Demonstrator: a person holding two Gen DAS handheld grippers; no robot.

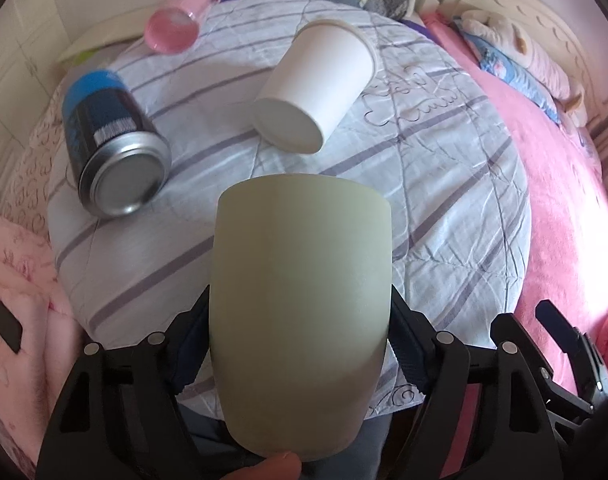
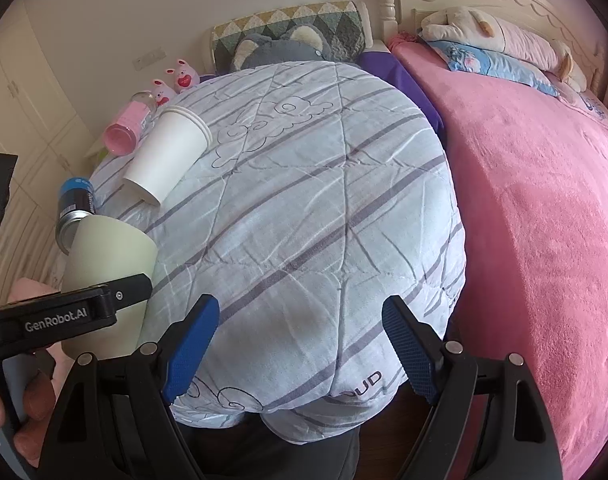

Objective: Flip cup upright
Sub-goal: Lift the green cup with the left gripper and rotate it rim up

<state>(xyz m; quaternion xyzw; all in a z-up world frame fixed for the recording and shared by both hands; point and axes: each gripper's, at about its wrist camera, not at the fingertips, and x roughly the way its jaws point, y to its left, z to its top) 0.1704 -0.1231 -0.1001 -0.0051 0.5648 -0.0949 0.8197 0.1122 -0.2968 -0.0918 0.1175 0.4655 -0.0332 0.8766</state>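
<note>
Right now my left gripper [image 1: 300, 344] has its jaws clamped on the pale green cup [image 1: 300, 300], holding it off the bed quilt [image 1: 444, 208] — gripped low on its body, near me. My right gripper [image 2: 300, 344] hangs over the near quilt with jaws spread wide, holding nothing. Farther off lie a white paper cup [image 1: 316, 88] on its side, a blue can [image 1: 112, 144] to its left, and a pink bottle [image 1: 176, 20] beyond — all tipped over.

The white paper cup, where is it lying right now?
The white paper cup lies on its side on the striped quilt, between the blue can and the pink bottle, beyond the green cup.
</note>
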